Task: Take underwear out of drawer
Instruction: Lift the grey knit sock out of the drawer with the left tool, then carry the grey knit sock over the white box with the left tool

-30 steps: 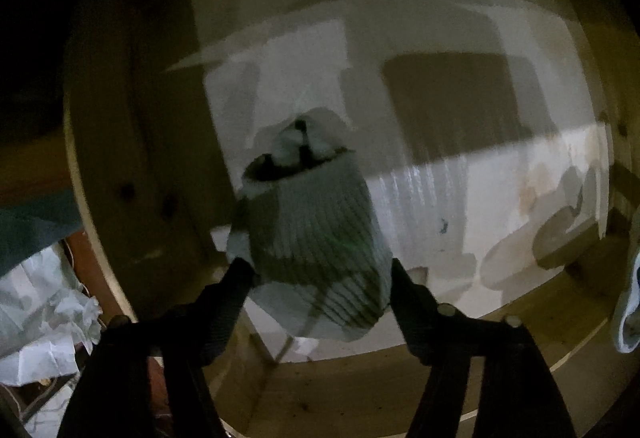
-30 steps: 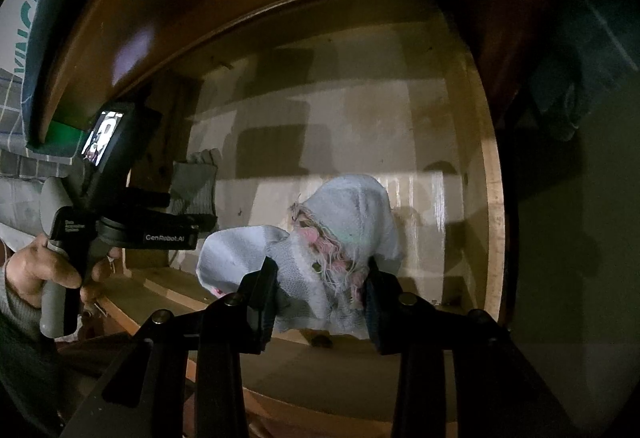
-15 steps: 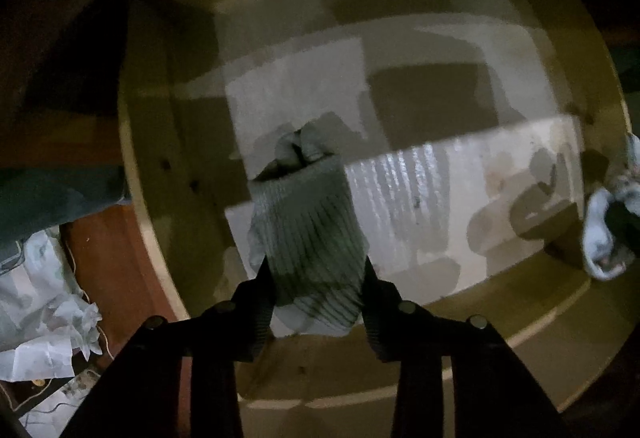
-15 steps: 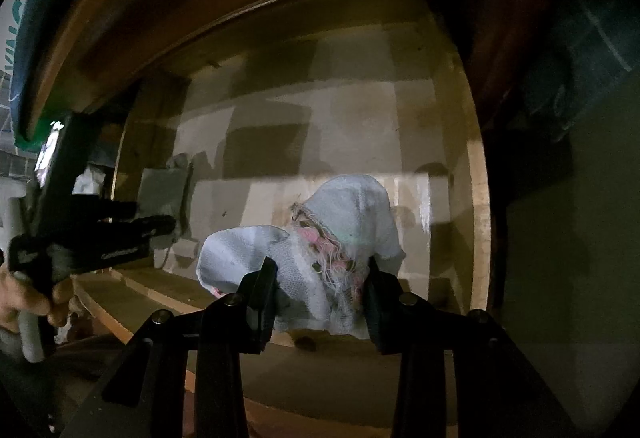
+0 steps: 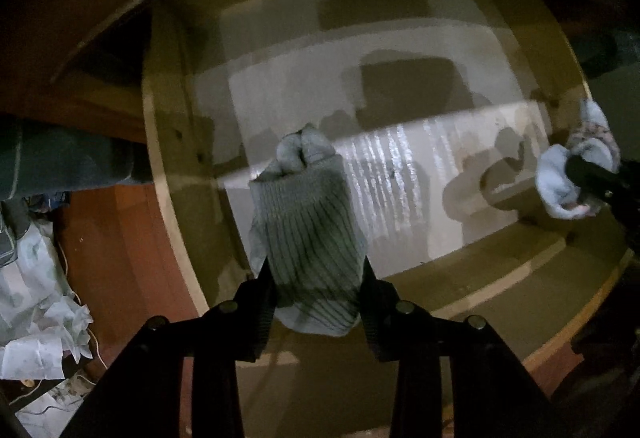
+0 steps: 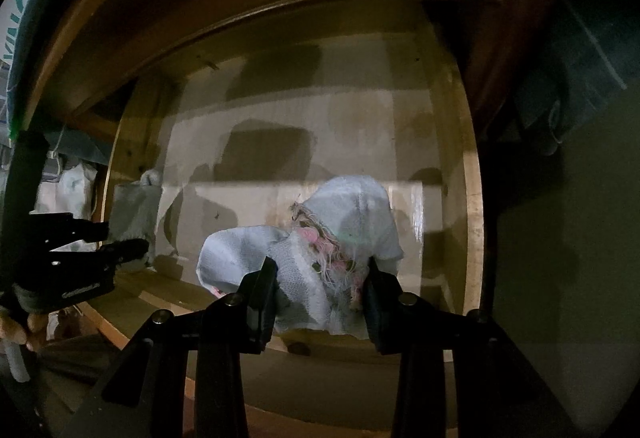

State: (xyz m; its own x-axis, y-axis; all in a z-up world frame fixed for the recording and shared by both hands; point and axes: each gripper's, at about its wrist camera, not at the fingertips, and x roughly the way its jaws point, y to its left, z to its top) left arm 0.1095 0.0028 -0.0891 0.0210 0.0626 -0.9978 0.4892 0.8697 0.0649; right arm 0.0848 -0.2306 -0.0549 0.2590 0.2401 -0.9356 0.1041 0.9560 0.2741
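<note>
Each gripper is clamped on its own bundle, the left gripper [image 5: 316,278] on the grey ribbed roll [image 5: 306,234] and the right gripper [image 6: 320,282] on the pale blue garment [image 6: 320,238], both held above the drawer [image 6: 472,222] floor with the front rail nearest.

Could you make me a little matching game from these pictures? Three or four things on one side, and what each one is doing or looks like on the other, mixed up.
Things:
1. grey ribbed garment
2. pale blue garment
3. wooden drawer
4. crumpled white paper

States:
A. lies outside, left of the drawer
B. pulled open, pale liner showing
C. clamped in the left gripper
D. clamped in the right gripper

Pairs: 1-C, 2-D, 3-B, 4-A
</note>
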